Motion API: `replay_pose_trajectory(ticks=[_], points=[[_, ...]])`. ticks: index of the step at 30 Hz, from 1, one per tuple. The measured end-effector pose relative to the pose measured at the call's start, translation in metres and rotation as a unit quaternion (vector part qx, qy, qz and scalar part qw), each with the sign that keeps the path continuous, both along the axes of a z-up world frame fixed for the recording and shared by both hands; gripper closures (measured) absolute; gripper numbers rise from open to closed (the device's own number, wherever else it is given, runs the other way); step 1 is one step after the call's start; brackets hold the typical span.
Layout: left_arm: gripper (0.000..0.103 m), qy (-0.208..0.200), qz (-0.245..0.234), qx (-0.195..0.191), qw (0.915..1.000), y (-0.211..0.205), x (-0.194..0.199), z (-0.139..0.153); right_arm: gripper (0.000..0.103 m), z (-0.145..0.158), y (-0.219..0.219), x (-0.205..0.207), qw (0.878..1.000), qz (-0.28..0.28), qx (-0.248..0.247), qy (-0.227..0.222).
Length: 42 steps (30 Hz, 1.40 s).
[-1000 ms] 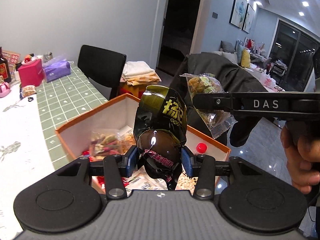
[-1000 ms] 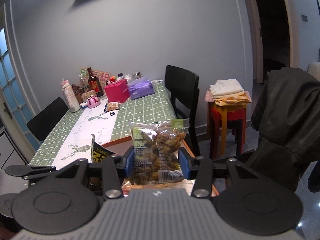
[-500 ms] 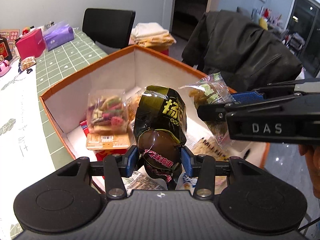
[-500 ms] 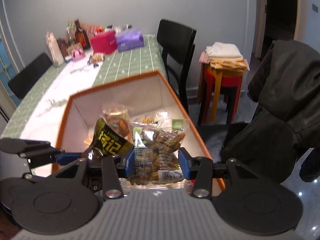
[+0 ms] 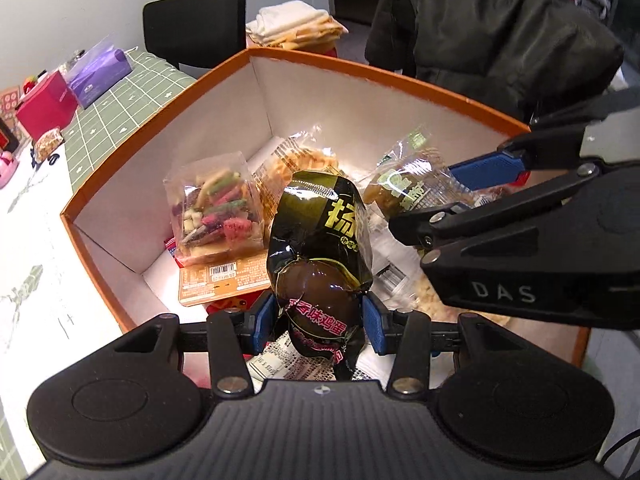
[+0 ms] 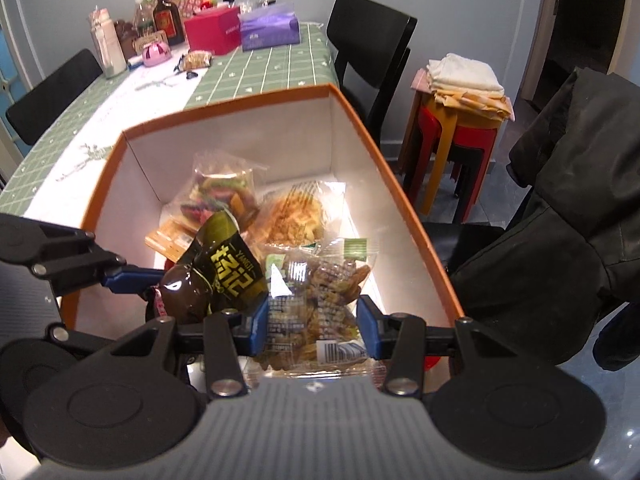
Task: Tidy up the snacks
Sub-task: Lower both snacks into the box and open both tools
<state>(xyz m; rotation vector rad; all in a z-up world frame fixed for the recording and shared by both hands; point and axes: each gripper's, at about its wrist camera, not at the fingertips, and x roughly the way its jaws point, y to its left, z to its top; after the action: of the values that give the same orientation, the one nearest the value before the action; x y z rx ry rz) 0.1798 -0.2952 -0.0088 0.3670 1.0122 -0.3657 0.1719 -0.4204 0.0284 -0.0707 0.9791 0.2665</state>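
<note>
**Two held snack packs over the orange box**

The left gripper (image 5: 319,322) is clamped on one dark olive braised-egg packet (image 5: 320,256), its blue pads pressing both sides of the bulging lower part. The right gripper (image 6: 312,326) is clamped on one clear bag of green-brown snacks (image 6: 316,304). Both packs hang side by side above the open orange box (image 6: 404,200), which has white inner walls and sits at the table edge.

Inside the box lie several packs: one clear bag of multicoloured sticks (image 5: 216,208), one bag of pale yellow crisps (image 6: 296,216), one flat orange packet (image 5: 222,280) under the sticks bag, and printed wrappers near the front that are partly hidden, so the full count cannot be told.

On the green checked tablecloth (image 6: 264,68) stand one magenta box (image 6: 214,34) and one purple tissue pack (image 6: 270,28), touching each other, with one dark bottle (image 6: 166,16) behind. Two black chairs (image 6: 370,56) show at the table. One stack of stools (image 6: 460,140) carries folded cloths, and one dark jacket (image 6: 572,200) hangs to the right.
</note>
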Motion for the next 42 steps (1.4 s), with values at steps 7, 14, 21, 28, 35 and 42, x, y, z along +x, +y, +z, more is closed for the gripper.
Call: replay_pose_trajectory(ticks=[7,14,21,28,35,42], points=[[0.050,0.003,-0.016,0.036,0.9992,-0.008,0.007,-0.006,0.059,-0.007,0.005,0.007,1.000,0.010,-0.018,0.011],[0.050,0.016,-0.015,0.054,0.9983,-0.010,0.019,-0.009,0.059,-0.013,0.008,0.015,0.999,0.019,-0.025,0.024],[0.049,0.028,-0.008,0.061,0.9977,-0.013,0.024,-0.012,0.057,-0.015,0.011,0.020,0.999,0.026,-0.032,0.022],[0.041,0.031,-0.004,0.066,0.9973,-0.013,0.023,-0.012,0.055,-0.015,0.013,0.019,0.999,0.032,-0.036,0.022],[0.033,0.028,-0.009,0.079,0.9964,-0.015,0.016,-0.005,0.052,-0.012,0.010,0.016,0.999,0.032,-0.025,0.027],[0.033,0.005,-0.022,0.083,0.9963,-0.020,0.004,0.016,0.044,0.008,0.001,0.005,1.000,0.021,0.002,0.009]])
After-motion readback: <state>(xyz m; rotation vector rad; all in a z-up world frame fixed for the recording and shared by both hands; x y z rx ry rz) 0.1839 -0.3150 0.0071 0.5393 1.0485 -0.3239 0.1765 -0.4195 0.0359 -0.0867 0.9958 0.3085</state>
